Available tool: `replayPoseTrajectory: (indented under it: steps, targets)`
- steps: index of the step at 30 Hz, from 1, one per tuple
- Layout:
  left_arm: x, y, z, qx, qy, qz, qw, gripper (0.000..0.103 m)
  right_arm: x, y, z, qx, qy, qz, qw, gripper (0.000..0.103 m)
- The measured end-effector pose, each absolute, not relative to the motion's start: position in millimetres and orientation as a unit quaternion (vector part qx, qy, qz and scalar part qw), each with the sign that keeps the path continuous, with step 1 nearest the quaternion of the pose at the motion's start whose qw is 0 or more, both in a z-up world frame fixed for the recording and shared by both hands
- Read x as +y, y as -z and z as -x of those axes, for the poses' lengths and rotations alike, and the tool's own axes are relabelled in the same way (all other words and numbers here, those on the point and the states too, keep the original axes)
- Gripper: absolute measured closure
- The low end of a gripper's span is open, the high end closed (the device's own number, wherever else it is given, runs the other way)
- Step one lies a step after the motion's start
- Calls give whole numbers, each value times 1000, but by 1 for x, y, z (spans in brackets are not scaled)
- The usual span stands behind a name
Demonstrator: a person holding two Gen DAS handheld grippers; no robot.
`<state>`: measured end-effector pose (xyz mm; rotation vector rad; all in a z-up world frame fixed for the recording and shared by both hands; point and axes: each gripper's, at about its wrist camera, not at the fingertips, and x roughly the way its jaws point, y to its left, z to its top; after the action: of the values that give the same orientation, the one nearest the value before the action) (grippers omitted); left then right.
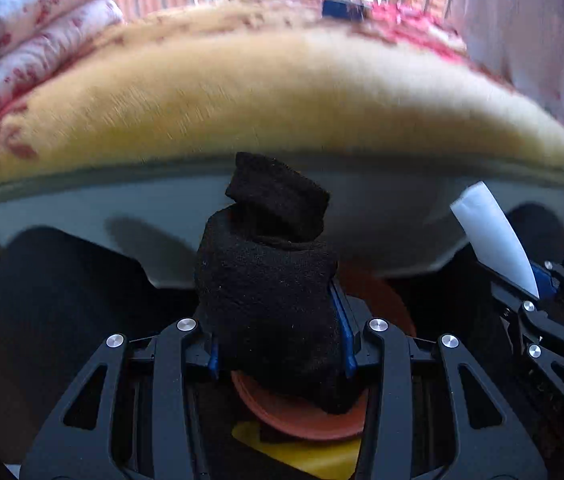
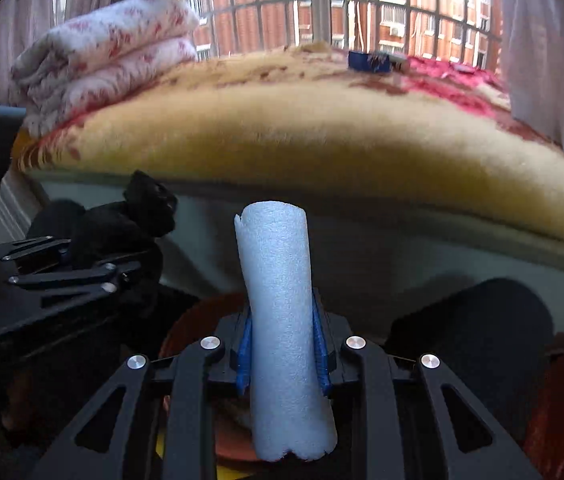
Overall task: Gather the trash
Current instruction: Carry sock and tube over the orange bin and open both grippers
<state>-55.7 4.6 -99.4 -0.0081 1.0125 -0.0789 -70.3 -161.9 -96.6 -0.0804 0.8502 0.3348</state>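
Left gripper (image 1: 280,344): jaws closed on a bunched black sock (image 1: 270,280), which sticks up past the blue pads; the same gripper shows at the left edge of the right wrist view (image 2: 82,268), sock (image 2: 130,220) in it.
Right gripper (image 2: 282,344): jaws narrow, clamped on an upright roll of white foam sheet (image 2: 282,312), pads pressing both its sides; in the left wrist view this gripper (image 1: 542,296) sits at the right edge with the foam (image 1: 490,232) slanting up out of it.
Below the grippers: an orange-brown round rim (image 1: 302,416), partly hidden by the sock, with something yellow (image 1: 306,456) beneath it; what they belong to I cannot tell.
Bed: a tan plush blanket (image 2: 322,152) with red patterning hangs over the bed's pale side (image 2: 402,248), ahead of both grippers.
On the bed: folded white bedding with red flowers (image 2: 114,52) at the left; a small blue object (image 2: 366,61) farther back, too blurred to name.
Background: a barred window (image 2: 322,12) with red-brick buildings outside.
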Motion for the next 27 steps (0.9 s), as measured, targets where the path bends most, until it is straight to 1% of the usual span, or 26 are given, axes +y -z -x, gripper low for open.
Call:
replayPoseTrajectory:
  steps: [7, 20, 21, 22, 23, 24, 25, 27]
  targets:
    - [7, 125, 45, 535, 40, 11, 844, 62, -155, 126, 57, 468, -167, 48, 866, 78]
    - [7, 129, 40, 551, 36, 15, 834, 61, -149, 135, 56, 488, -173, 56, 854, 76]
    - [6, 129, 38, 551, 36, 15, 834, 60, -149, 135, 56, 488, -174, 56, 853, 74]
    - [5, 128, 36, 551, 35, 14, 834, 57, -148, 135, 56, 488, -174, 56, 853, 72]
    - [4, 127, 36, 550, 32, 12, 835, 54, -149, 134, 56, 488, -175, 57, 854, 65]
    - [3, 125, 36, 549, 28, 8, 835, 43, -148, 134, 56, 488, -175, 59, 853, 48]
    - [4, 124, 35, 547, 27, 7, 836, 33, -147, 134, 55, 488, -172, 60, 854, 42]
    - [5, 117, 35, 540, 25, 9, 841, 30, -147, 132, 55, 484, -170, 60, 856, 41]
